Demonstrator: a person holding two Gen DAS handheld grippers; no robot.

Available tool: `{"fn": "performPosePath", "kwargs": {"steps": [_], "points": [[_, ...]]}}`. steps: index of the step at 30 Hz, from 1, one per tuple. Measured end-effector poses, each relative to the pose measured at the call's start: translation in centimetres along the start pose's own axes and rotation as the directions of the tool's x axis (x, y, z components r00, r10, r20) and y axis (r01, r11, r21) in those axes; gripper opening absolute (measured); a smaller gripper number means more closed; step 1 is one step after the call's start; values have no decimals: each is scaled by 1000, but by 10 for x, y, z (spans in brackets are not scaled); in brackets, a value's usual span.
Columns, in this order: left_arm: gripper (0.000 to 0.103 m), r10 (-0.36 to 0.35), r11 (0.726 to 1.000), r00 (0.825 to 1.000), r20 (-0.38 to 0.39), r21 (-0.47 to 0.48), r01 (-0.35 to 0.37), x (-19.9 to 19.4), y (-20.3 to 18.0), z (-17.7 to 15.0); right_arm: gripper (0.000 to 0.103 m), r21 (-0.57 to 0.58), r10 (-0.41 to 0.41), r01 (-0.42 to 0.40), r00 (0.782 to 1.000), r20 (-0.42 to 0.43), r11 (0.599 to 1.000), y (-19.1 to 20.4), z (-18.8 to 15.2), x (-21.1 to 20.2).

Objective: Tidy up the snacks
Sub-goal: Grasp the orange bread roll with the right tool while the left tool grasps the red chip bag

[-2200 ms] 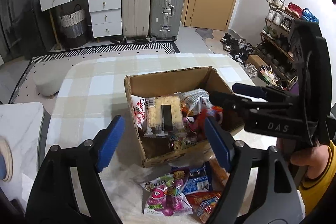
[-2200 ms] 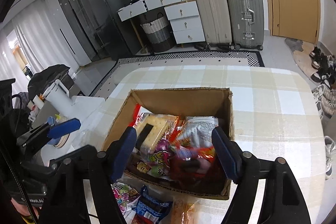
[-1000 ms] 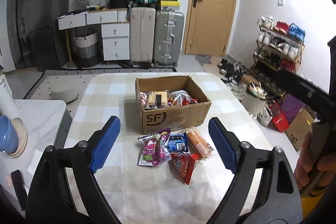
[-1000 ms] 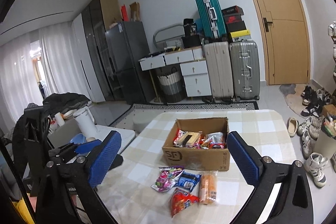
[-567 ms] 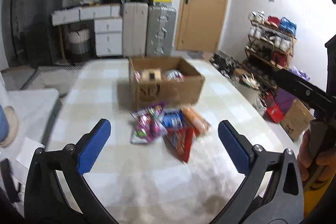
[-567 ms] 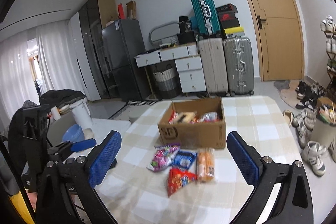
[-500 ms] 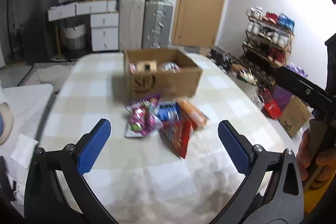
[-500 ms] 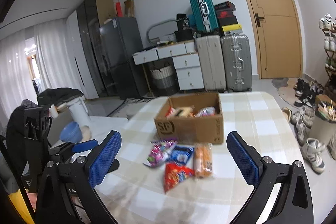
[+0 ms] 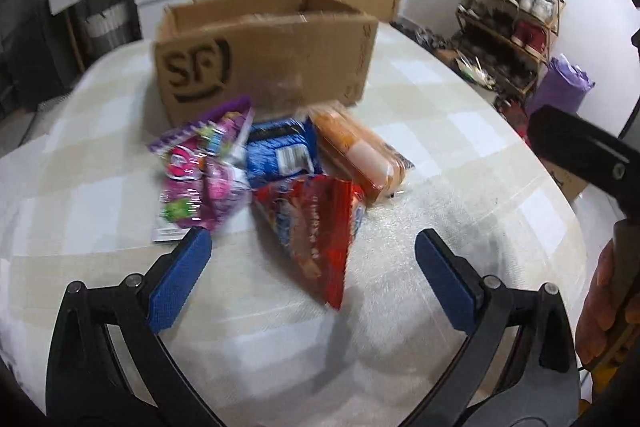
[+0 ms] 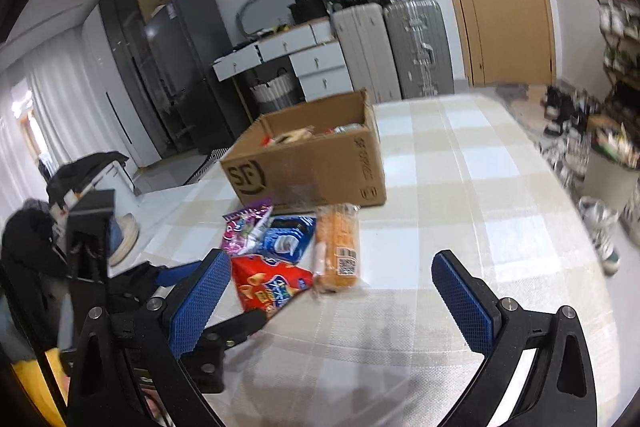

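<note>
Cardboard box contents hidden behind its front wall in left view; only tops peek out in right view. Snack packs blurred, print unreadable. Shoe rack smeared, cut by frame edge.

A cardboard box sits on the table in the upper middle of the frame. Four snack packets lie clustered just before it. Suitcases stand behind the table.

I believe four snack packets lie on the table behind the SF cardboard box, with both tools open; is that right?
Not quite: in the left wrist view the four snack packets lie in front of the SF cardboard box, on its printed side. Both the left tool and right tool are open.
</note>
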State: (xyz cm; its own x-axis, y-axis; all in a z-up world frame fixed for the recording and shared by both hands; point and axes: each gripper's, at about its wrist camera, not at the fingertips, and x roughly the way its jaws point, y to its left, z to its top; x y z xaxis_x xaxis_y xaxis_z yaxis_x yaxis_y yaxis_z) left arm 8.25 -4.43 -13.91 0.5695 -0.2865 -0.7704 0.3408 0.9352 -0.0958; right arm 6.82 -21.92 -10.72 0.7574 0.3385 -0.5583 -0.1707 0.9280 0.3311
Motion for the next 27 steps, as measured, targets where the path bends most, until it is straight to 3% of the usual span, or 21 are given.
{"fn": "performPosePath", "kwargs": {"steps": [4,9,14,20,27], "points": [[91,-2,1000,1000,-3,-14,2,22,3,3,102,42,9,-8,999,-36,999,-17,0,18],[70,-22,999,999,-30,-45,21,53,15,10,102,48,14,-10,997,-82,999,-25,3,45],[48,-70,997,997,-8,-23,70,69,15,16,102,21,16,-13,992,-124,1000,-24,9,69],[38,-125,992,992,1,-35,125,75,22,21,102,-2,33,-34,982,-185,999,-18,16,96],[34,-166,986,986,8,-32,166,76,31,23,102,-23,34,-41,969,-245,999,-11,22,124]]}}
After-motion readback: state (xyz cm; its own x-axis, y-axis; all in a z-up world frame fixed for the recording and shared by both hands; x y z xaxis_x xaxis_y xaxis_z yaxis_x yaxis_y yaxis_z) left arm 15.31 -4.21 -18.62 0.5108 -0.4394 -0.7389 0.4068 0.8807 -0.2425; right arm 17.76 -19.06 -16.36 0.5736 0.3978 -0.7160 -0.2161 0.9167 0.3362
